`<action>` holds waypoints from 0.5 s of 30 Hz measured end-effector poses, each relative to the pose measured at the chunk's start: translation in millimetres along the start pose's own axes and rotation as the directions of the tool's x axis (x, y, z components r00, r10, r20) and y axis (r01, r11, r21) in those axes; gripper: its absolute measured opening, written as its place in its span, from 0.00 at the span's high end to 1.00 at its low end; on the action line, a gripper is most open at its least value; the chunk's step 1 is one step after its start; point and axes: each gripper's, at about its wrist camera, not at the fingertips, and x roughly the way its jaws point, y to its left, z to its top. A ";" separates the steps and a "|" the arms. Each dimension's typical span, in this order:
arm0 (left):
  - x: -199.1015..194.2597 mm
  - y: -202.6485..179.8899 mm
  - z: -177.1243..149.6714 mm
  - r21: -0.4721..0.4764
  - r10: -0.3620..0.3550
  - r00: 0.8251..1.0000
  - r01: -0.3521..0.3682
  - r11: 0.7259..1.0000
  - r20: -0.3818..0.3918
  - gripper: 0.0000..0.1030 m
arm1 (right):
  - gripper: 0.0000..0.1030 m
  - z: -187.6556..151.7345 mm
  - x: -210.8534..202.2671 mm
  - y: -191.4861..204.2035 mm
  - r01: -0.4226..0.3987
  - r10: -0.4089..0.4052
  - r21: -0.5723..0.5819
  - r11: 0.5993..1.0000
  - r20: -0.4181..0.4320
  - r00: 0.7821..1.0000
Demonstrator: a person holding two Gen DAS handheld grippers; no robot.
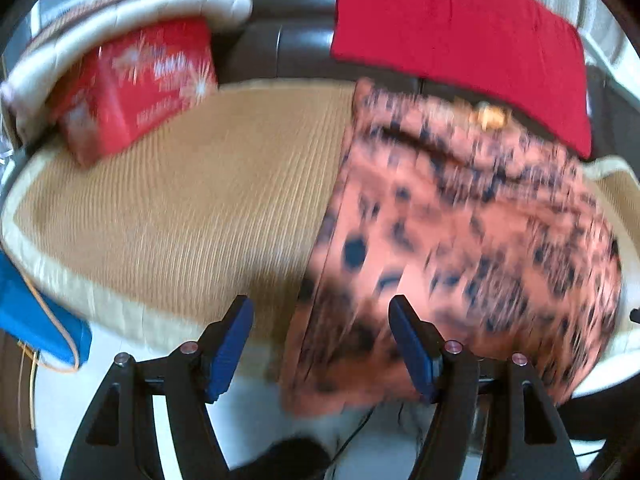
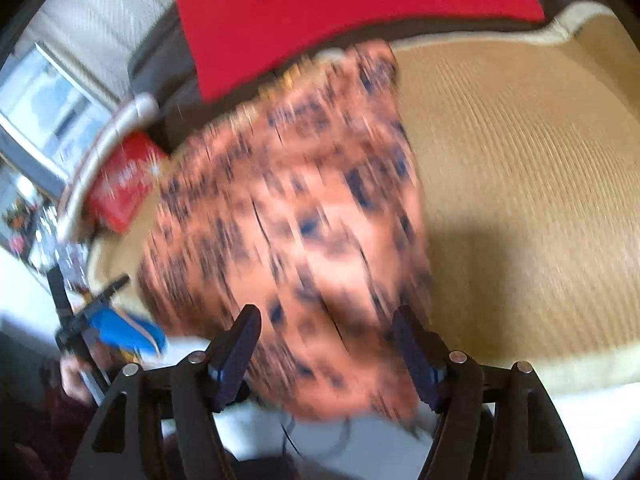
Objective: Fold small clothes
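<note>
Across the right half of the left wrist view lies the orange spotted garment (image 1: 460,240), spread on a tan woven mat (image 1: 180,208) — its near edge hangs over the mat's front. Both the left tool (image 1: 320,344) and the right tool (image 2: 326,354) stand apart, pads clear of the cloth. A red box (image 1: 136,84) sits at upper left, a red cushion (image 1: 460,32) behind.
</note>
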 end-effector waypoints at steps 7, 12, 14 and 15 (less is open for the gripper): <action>24.4 20.4 -18.4 -0.091 -0.144 0.989 0.140 0.986 -0.041 0.50 | 0.30 -55.3 38.5 -39.9 0.120 -0.106 0.061 0.991 -0.200 0.974; 42.7 29.1 -20.1 -0.147 -0.180 0.980 0.167 0.975 -0.081 0.66 | 0.30 -50.7 46.0 -42.1 0.100 -0.088 0.074 0.992 -0.152 0.984; 42.9 27.1 -21.8 -0.130 -0.183 0.980 0.172 0.976 -0.079 0.66 | 0.30 -44.9 45.1 -37.2 0.088 -0.080 0.064 0.994 -0.115 0.990; 44.1 25.3 -21.9 -0.119 -0.173 0.981 0.163 0.980 -0.083 0.66 | 0.30 -42.0 45.6 -35.2 0.081 -0.074 0.063 0.995 -0.103 0.992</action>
